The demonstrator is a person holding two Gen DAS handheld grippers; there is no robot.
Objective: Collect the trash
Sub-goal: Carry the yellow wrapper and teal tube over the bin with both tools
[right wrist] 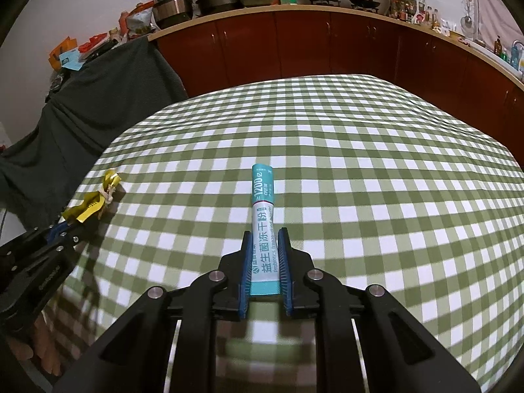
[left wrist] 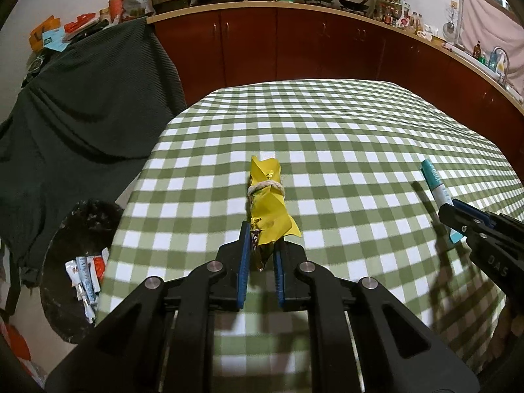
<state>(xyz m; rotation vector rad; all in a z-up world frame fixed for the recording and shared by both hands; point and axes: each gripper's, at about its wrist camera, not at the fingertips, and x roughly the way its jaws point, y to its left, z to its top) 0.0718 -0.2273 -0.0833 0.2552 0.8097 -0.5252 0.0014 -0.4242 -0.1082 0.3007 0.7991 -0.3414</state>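
My left gripper (left wrist: 262, 232) is shut on a crumpled yellow wrapper (left wrist: 267, 193) tied round with pale string, which sticks out forward over the green checked tablecloth (left wrist: 344, 137). My right gripper (right wrist: 264, 239) is shut on a teal and white powder sachet (right wrist: 262, 216), which also stands out ahead of the pads. From the left wrist, the right gripper (left wrist: 453, 217) with the sachet (left wrist: 434, 180) appears at the right edge. At the left edge of the right wrist view is the left gripper (right wrist: 67, 226) with the yellow wrapper (right wrist: 90, 206).
A dark round bin (left wrist: 78, 262) sits on the floor off the table's left edge, holding several sachets (left wrist: 86, 278). A dark cloth (left wrist: 85, 108) drapes over furniture at the left. Red cabinets (left wrist: 294, 46) with pots on the counter run behind the table.
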